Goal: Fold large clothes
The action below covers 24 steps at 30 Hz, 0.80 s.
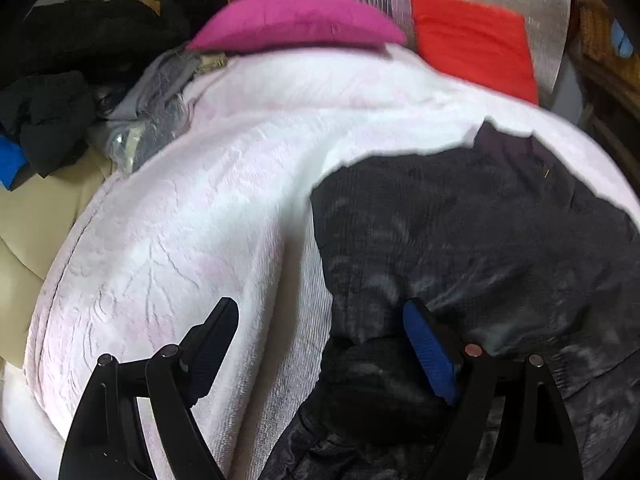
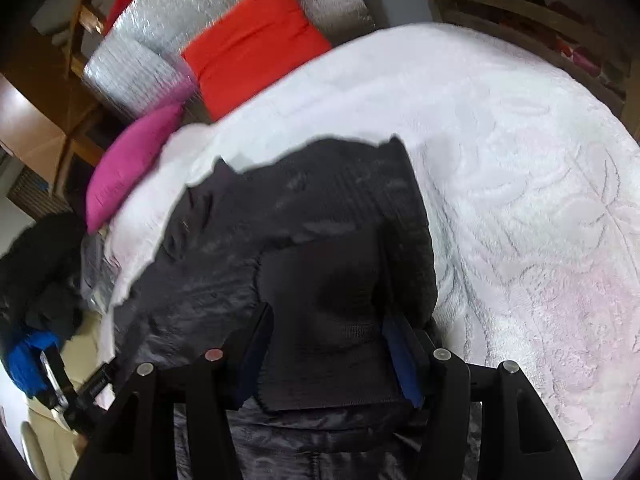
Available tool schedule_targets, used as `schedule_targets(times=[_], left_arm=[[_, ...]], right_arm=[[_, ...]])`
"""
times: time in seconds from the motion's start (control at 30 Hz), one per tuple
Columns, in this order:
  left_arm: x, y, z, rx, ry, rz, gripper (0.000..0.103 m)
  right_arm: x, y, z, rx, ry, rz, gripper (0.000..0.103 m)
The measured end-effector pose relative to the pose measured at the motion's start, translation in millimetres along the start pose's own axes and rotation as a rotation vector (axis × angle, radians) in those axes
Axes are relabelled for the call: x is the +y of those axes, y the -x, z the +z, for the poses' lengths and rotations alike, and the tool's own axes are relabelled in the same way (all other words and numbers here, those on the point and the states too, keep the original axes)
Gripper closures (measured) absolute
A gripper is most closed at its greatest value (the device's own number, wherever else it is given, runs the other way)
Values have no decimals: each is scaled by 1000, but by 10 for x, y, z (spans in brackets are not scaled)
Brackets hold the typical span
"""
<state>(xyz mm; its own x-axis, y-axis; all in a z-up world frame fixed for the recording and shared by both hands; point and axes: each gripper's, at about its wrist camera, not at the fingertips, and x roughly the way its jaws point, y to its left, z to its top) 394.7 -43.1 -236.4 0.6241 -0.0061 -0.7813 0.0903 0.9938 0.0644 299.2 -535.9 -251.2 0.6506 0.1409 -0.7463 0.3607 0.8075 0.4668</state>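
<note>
A dark grey knitted garment (image 1: 460, 220) lies spread on a white textured blanket (image 1: 200, 200). My left gripper (image 1: 320, 308) stands open at the garment's near left edge. Its left finger is over the blanket and its blue-padded right finger (image 1: 428, 344) rests against the dark cloth. In the right wrist view the same garment (image 2: 320, 184) fills the middle. A folded ribbed band (image 2: 320, 272) of it lies flat between the fingers of my right gripper (image 2: 328, 316). The band reaches both pads without bunching, and the jaws are partly open.
A pink cushion (image 1: 296, 20) and a red cushion (image 1: 472, 40) lie at the blanket's far end, against a silver foil mat (image 2: 132, 72). Dark clothes (image 1: 60, 100) are heaped to the left of the blanket. A blue-gloved hand (image 2: 24, 360) shows at the lower left.
</note>
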Motion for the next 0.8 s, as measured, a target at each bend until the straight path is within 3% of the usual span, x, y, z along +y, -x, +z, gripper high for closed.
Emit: schedule_targets(times=[0.1,0.23,0.37,0.5,0.57,0.7,0.8], left_arm=[[29,212,33,-101,0,-20,18],[-57,308,36,-146,-42,-64,18],[-211,154,-8,-88,-115,-84,18],[-403,-26,-92,-7,-183,-69,18],[-442,-62,-125,11,-194,-60,18],[-410,69,-120,-30,-177,-75,18],[-434,266,-148,-86,-179,-149,18]], right_arm=[[48,208,9,-98,10,32,42],[244,340,-44,-159,95,88,42],[427,182,-165,-75,160,138,42],[496,-197,-279,56,179,32,43],[482,-254,-302,68,176,13,44],[549,-149,-298,32,173,47,44],[719,-112,-376,21,228,94,44]])
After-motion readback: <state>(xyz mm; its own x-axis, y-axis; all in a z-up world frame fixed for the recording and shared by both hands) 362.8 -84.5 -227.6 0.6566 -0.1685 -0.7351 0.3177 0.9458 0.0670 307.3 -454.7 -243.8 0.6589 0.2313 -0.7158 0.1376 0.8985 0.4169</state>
